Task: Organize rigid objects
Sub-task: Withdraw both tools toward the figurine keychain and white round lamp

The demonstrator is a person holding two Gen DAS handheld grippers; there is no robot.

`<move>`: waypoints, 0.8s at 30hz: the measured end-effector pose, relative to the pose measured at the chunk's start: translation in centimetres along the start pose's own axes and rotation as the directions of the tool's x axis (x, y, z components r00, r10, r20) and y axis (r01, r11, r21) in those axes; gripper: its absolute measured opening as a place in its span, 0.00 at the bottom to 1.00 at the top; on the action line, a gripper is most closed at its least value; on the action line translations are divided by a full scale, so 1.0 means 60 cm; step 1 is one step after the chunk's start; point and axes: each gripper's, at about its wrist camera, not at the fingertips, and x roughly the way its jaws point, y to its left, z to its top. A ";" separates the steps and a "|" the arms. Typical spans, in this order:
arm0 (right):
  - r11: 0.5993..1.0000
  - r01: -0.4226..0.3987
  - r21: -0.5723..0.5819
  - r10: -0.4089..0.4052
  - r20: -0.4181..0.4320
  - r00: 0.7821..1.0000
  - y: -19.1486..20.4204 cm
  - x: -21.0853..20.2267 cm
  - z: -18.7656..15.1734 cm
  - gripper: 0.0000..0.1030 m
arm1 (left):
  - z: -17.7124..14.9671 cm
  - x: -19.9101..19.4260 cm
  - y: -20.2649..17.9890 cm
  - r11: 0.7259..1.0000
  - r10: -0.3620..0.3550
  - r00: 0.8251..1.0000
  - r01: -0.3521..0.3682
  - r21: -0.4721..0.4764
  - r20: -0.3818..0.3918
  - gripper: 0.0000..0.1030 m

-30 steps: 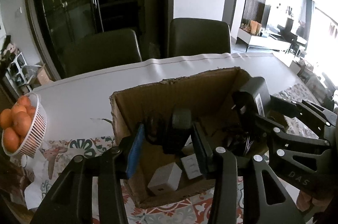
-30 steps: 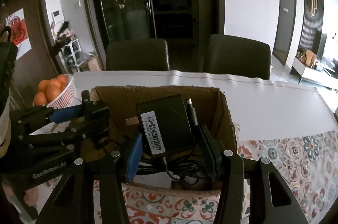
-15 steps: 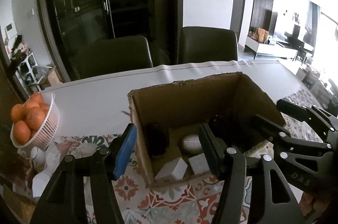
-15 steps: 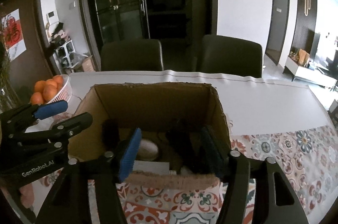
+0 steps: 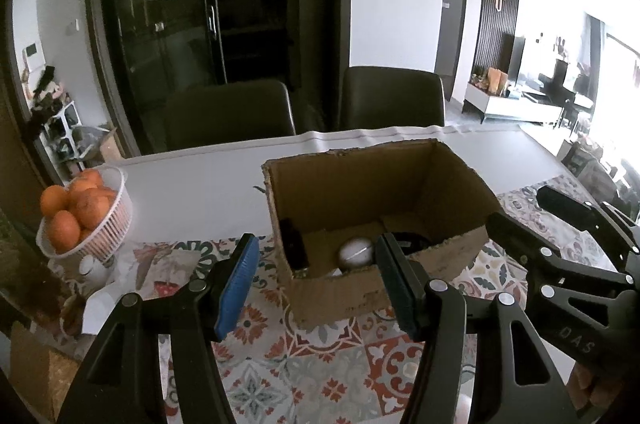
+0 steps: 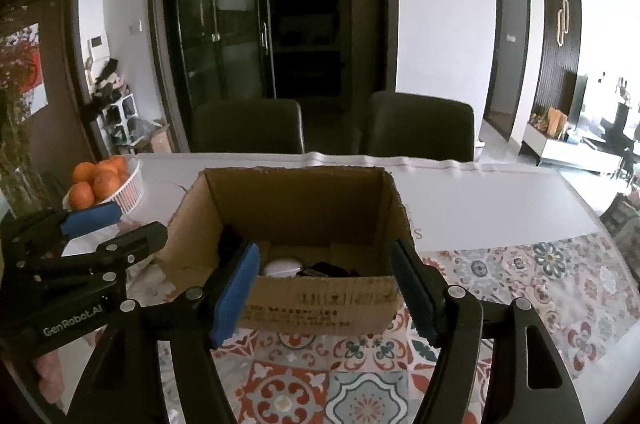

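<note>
The box point(image 5: 362, 212) sits on the table point(image 5: 192, 188), open at the top; in the left view it lies at about 12 o'clock from the left gripper point(image 5: 316, 284), just past the tips; in the right view the box point(image 6: 296, 220) lies at 12 o'clock from the right gripper point(image 6: 326, 294) too, dead ahead.

Both grippers are empty; the left one has its fingers apart with nothing between the pads; the right one has just been opening, and nothing sits between its pads either; through each gap you only see the box behind.

Inside the box there is a white ball point(image 5: 356, 252) and some dark things point(image 6: 328, 269); I cannot tell what the dark things are; the box looks wider side to side in the right view.

No loose thing lies by the fingers; a bowl point(image 5: 106, 228) of oranges point(image 5: 74, 208) stands at 10 o'clock, nearer the left hand; I think the last drop is done, and the next thing to pick is out of view.
</note>
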 end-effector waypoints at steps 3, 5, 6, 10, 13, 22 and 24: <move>1.000 0.004 0.002 -0.004 0.017 1.000 0.004 -0.021 -0.005 0.68 | -0.009 -0.018 0.000 1.000 0.012 1.000 -0.012 -0.002 -0.006 0.58; 1.000 0.008 0.002 -0.008 0.026 1.000 0.007 -0.032 -0.009 0.68 | -0.018 -0.030 0.002 1.000 0.015 1.000 -0.015 -0.006 -0.007 0.58; 1.000 0.009 0.003 -0.009 0.031 0.999 0.008 -0.039 -0.013 0.68 | -0.021 -0.035 0.003 1.000 0.017 1.000 -0.017 -0.007 -0.008 0.58; 1.000 0.009 0.001 -0.009 0.041 0.999 0.017 -0.063 -0.027 0.68 | -0.040 -0.057 0.007 1.000 0.023 1.000 -0.023 -0.020 -0.006 0.58; 1.000 0.007 -0.002 -0.007 0.045 0.999 0.022 -0.078 -0.039 0.69 | -0.056 -0.069 0.013 0.999 0.025 1.000 -0.026 -0.037 -0.010 0.59; 1.000 0.011 -0.023 -0.010 0.048 0.999 0.043 -0.115 -0.082 0.72 | -0.119 -0.098 0.020 0.996 0.037 0.999 -0.040 -0.079 -0.036 0.60; 1.000 0.008 -0.024 -0.007 0.042 0.999 0.045 -0.119 -0.093 0.72 | -0.132 -0.101 0.020 0.996 0.044 0.998 -0.047 -0.077 -0.039 0.60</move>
